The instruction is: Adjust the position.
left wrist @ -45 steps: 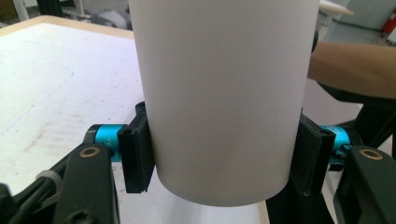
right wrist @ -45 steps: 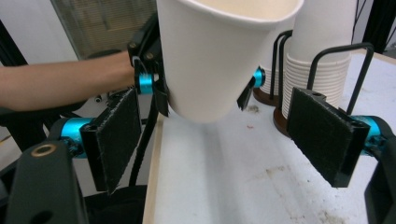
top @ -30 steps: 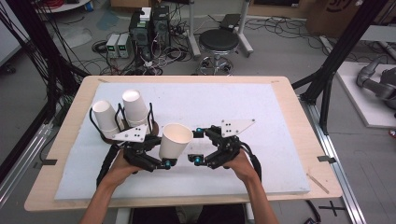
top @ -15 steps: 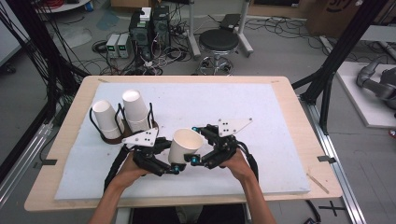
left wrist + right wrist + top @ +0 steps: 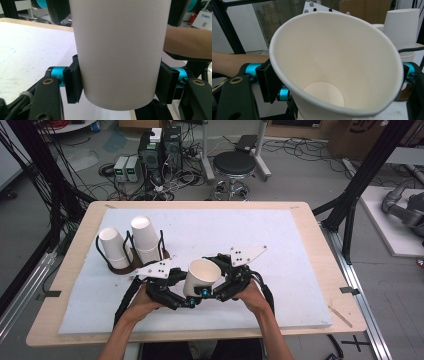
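A white paper cup (image 5: 200, 276) hangs above the white mat, tilted with its mouth up and to the right, between both grippers. My left gripper (image 5: 195, 297) is shut on it. In the left gripper view the cup (image 5: 117, 50) has a black pad (image 5: 72, 82) pressed on each side near its base. My right gripper (image 5: 215, 282) comes in from the right. In the right gripper view the cup's open mouth (image 5: 337, 62) faces the camera, and the jaws hug its wall just behind the rim, with the left pad (image 5: 268, 82) touching it.
A black wire cup holder (image 5: 132, 265) stands at the mat's left with two upside-down white cups (image 5: 112, 247) (image 5: 145, 237) in it; these cups (image 5: 402, 25) rise behind the held cup. The white mat (image 5: 280, 245) stretches bare to the right and far side.
My left gripper carried the cup right and toward the near edge, away from the holder. The right gripper closed in, and its jaws now sit around the cup.
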Demonstrator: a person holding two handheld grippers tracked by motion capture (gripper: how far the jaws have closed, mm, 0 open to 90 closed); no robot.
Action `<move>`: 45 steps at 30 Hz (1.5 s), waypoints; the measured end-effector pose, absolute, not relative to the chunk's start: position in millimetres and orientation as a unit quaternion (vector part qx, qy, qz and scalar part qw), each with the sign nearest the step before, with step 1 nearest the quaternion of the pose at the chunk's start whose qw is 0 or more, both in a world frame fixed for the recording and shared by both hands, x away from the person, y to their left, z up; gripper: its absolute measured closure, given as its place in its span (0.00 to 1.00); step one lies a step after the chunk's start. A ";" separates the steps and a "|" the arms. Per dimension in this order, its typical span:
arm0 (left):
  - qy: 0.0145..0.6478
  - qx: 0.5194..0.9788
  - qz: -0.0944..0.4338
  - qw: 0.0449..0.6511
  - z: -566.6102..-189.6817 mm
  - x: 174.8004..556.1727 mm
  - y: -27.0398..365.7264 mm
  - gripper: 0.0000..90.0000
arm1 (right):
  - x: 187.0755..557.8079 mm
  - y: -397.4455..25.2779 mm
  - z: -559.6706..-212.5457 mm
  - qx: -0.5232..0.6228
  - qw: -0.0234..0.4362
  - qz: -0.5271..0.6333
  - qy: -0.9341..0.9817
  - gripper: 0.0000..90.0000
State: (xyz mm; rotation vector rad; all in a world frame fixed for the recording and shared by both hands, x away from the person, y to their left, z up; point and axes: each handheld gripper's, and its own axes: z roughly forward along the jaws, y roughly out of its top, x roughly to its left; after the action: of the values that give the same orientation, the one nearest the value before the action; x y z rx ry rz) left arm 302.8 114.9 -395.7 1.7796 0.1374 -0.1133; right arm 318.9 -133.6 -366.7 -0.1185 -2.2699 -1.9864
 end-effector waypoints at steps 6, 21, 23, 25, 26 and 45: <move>0.058 0.775 -0.048 0.628 -395.1 302.0 114.9 0.39 | 319.6 -133.4 -365.7 -0.030 0.063 -0.666 -0.743 0.30; 0.059 0.778 -0.038 0.624 -394.2 300.9 116.1 0.40 | 319.8 -133.5 -365.9 -0.030 0.065 -0.663 -0.745 0.37; 0.062 0.778 -0.026 0.624 -393.8 299.0 115.7 0.38 | 319.6 -133.6 -365.8 -0.030 0.065 -0.664 -0.745 0.37; 0.080 0.779 -0.007 0.622 -393.4 297.4 114.5 0.24 | 320.0 -133.9 -365.7 -0.033 0.061 -0.665 -0.744 0.37; 0.078 0.780 -0.012 0.621 -393.7 298.3 114.8 0.19 | 320.1 -134.5 -365.5 -0.034 0.061 -0.665 -0.744 0.37; 0.106 0.798 -0.010 0.594 -391.8 300.1 128.4 0.02 | 320.2 -141.1 -362.8 -0.040 0.050 -0.666 -0.743 0.37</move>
State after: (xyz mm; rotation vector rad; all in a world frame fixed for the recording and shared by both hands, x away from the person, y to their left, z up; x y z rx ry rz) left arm 300.1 128.4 -391.8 1.8540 0.2473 -0.0241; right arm 320.2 -141.1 -362.8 -0.1215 -2.2643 -2.0272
